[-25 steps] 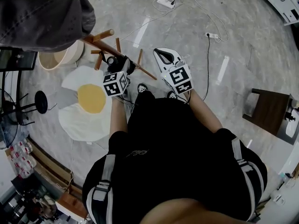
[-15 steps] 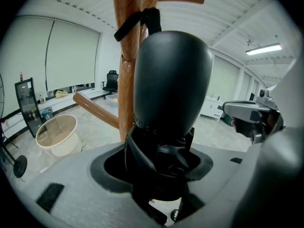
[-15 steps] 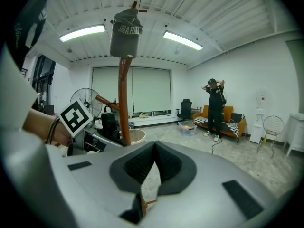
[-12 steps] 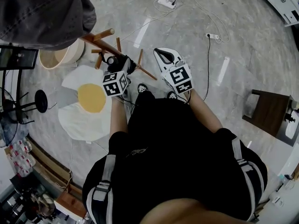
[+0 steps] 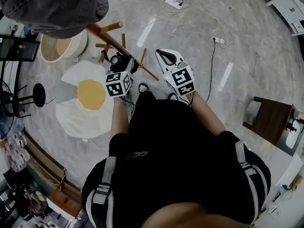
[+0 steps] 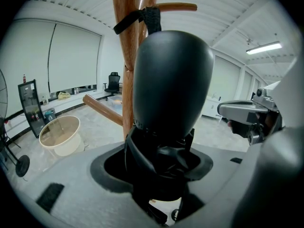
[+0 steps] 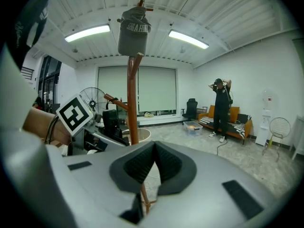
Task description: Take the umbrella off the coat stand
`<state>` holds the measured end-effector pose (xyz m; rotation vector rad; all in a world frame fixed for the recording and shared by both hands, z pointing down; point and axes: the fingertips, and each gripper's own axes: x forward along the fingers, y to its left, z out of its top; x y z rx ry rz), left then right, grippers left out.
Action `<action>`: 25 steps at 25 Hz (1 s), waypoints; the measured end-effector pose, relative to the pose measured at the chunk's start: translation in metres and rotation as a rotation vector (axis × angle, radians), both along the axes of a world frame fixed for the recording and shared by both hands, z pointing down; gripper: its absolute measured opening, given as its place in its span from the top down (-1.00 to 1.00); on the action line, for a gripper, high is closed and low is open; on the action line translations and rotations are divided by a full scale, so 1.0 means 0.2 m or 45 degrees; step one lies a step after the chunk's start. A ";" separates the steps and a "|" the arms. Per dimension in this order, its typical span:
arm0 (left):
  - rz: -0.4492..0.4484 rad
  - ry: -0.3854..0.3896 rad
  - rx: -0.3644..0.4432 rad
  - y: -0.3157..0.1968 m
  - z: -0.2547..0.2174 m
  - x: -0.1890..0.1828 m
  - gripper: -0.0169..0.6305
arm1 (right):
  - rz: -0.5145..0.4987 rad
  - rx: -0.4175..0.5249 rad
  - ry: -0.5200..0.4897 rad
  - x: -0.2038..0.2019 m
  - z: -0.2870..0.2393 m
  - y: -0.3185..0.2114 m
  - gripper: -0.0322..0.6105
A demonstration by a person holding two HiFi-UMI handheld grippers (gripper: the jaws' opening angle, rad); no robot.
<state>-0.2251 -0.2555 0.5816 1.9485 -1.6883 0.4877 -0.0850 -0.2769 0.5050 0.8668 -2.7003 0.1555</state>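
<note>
The left gripper (image 6: 159, 151) is closest. Its jaws are squeezed tight on the black umbrella (image 6: 173, 80), down at the thin folded part below its fat round end. The umbrella is right up against the coat stand (image 6: 126, 80), next to the brown pole. Its black strap (image 6: 151, 18) is looped round the stand higher up, so the umbrella hangs on the stand. The right gripper (image 7: 154, 163) is near the coat stand too, but not touching it. Its two pads are pressed together with nothing in them. On the floor by the foot of the coat stand lies a rug (image 5: 88, 101) that looks like a fried egg, white with a yellow middle. A round pale tub (image 6: 59, 134) sits on the floor near the stand, just past the rug. A grey cap (image 7: 134, 32) sits on the very top of the coat stand. A fan (image 7: 92, 99) stands a bit behind the stand. Far past the coat stand, by the back wall, a person (image 7: 222, 109) in dark clothes stands with both hands up at the head. An orange sofa (image 7: 237, 125) is just behind that person.
</note>
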 end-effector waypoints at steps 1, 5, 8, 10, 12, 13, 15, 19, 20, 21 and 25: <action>-0.002 0.001 0.002 0.01 0.00 0.00 0.12 | -0.004 0.002 0.001 0.00 0.00 0.00 0.88; -0.010 -0.001 0.015 0.03 -0.03 0.01 0.12 | -0.029 0.013 0.005 -0.02 0.02 0.02 0.88; -0.018 -0.010 0.026 0.05 -0.05 0.01 0.12 | -0.053 0.016 0.000 -0.04 0.01 0.04 0.88; -0.024 -0.014 0.035 0.06 -0.07 0.01 0.12 | -0.072 0.008 0.000 -0.06 0.02 0.06 0.88; -0.032 -0.018 0.045 0.07 -0.08 0.01 0.12 | -0.081 0.007 -0.004 -0.07 0.01 0.07 0.88; -0.037 -0.022 0.050 0.08 -0.09 0.01 0.12 | -0.089 0.006 -0.005 -0.07 0.01 0.07 0.88; -0.045 -0.032 0.056 0.09 -0.09 0.01 0.12 | -0.104 0.001 -0.010 -0.07 0.02 0.08 0.88; -0.057 -0.049 0.061 0.12 -0.11 0.02 0.12 | -0.129 -0.002 -0.026 -0.08 0.00 0.10 0.88; -0.062 -0.049 0.063 0.13 -0.11 0.02 0.12 | -0.135 -0.001 -0.027 -0.08 0.00 0.10 0.88; -0.070 -0.048 0.065 0.13 -0.11 0.02 0.12 | -0.141 0.000 -0.028 -0.08 0.00 0.10 0.88; -0.112 -0.055 0.072 0.17 -0.11 0.02 0.12 | -0.176 0.007 -0.030 -0.08 0.01 0.11 0.88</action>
